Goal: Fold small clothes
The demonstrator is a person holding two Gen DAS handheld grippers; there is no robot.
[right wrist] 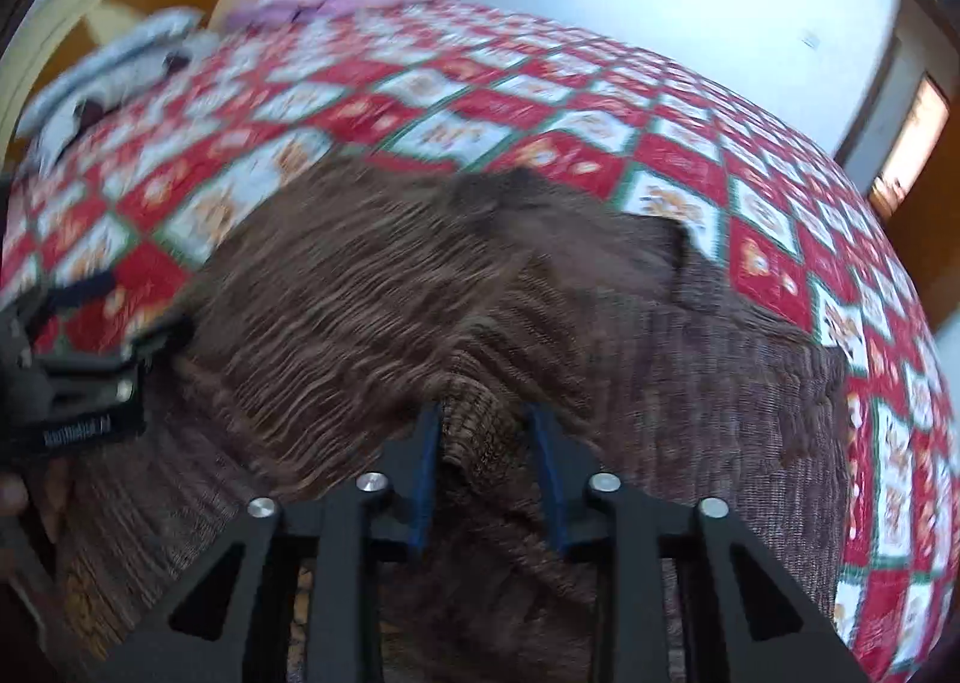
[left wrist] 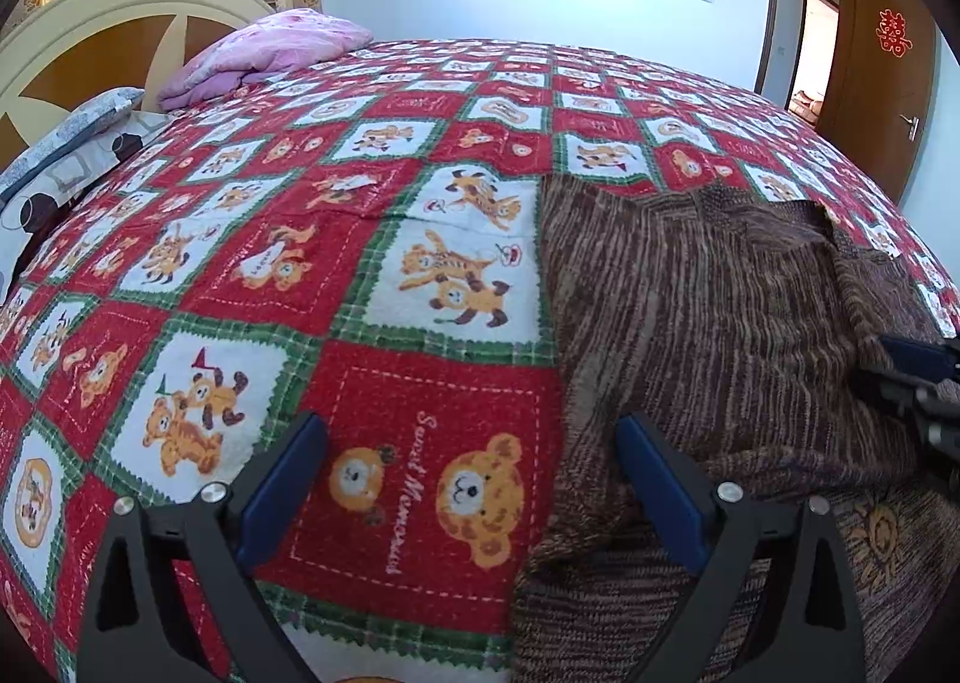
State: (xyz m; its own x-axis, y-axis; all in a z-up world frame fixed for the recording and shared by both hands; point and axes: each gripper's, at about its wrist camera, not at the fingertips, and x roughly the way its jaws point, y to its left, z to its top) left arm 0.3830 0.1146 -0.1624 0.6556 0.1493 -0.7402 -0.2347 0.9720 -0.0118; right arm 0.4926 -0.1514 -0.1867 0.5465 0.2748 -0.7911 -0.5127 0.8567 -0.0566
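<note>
We take the brown knit garment (left wrist: 708,311) as our landmark; it lies spread on the bed, over the red checked bear-print blanket (left wrist: 372,239), with its near hem toward us and its far edge pointing up the bed.

To the left of the garment, the left hand-held gripper (left wrist: 474,494) hangs with its jaws spread wide and nothing between them but blanket. Its left finger (left wrist: 282,485) stands over a red square clear of the garment; its right finger (left wrist: 657,494) stands over the garment's left margin, whether touching it or just above we cannot tell. The garment's left edge runs straight away from this hand-held gripper, and the bulk of the cloth lies to its right.

Over the garment's near middle, the right hand-held gripper (right wrist: 489,470) is clenched on a raised ridge of the knit, the cloth pinched between its two blue pads (right wrist: 549,479). That view is blurred, so we cannot grade how deep the bite goes.

We judge that a fold is being set up. The right hand already holds cloth; the left is nearest the free left edge and would need to shift right, onto the knit, before it could take a matching hold.

Behind the garment, at the head of the bed, lies a pink pillow (left wrist: 270,53).
</note>
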